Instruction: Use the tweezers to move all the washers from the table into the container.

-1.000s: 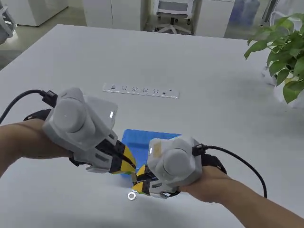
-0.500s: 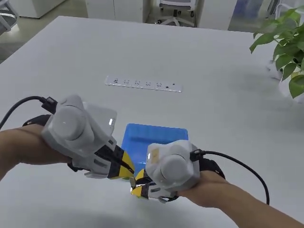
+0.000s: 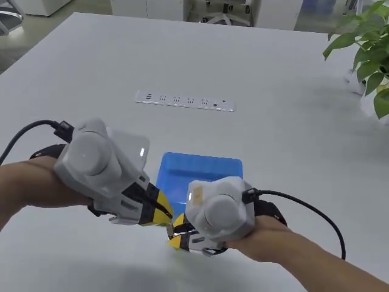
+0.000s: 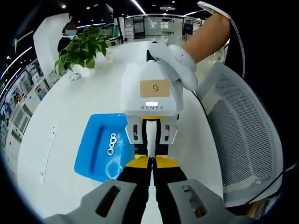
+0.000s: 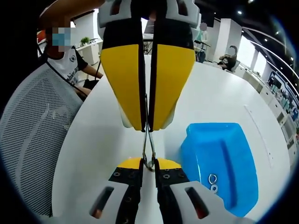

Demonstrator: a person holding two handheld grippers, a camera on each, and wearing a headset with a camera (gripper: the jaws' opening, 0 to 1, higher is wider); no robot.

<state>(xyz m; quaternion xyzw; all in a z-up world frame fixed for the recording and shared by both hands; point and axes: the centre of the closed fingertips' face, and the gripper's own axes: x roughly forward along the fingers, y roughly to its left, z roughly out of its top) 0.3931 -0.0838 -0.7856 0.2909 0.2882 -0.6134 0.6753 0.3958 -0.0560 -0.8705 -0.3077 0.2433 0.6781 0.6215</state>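
Observation:
The blue container [image 3: 206, 170] sits on the white table [image 3: 273, 134], just beyond both grippers. My left gripper [image 3: 163, 214] and my right gripper [image 3: 177, 237] meet tip to tip at its near edge. The thin metal tweezers [image 5: 148, 135] run between them. In the left gripper view my left gripper [image 4: 152, 164] is shut on the tweezers [image 4: 150, 145]. In the right gripper view my right gripper [image 5: 148, 165] is shut on their other end. Several washers [image 4: 112, 142] lie inside the container [image 4: 100, 149], seen as washers [image 5: 212, 179] in the container [image 5: 224, 158] too.
A white power strip [image 3: 184, 101] lies farther back on the table. A green plant [image 3: 371, 55] stands at the far right edge. A grey mesh chair [image 4: 243, 140] is close behind the table's near side. People sit in the background.
A washer that lay on the table under the right gripper a second ago is out of sight now. The head camera has tilted; both grippers stay together by the container.

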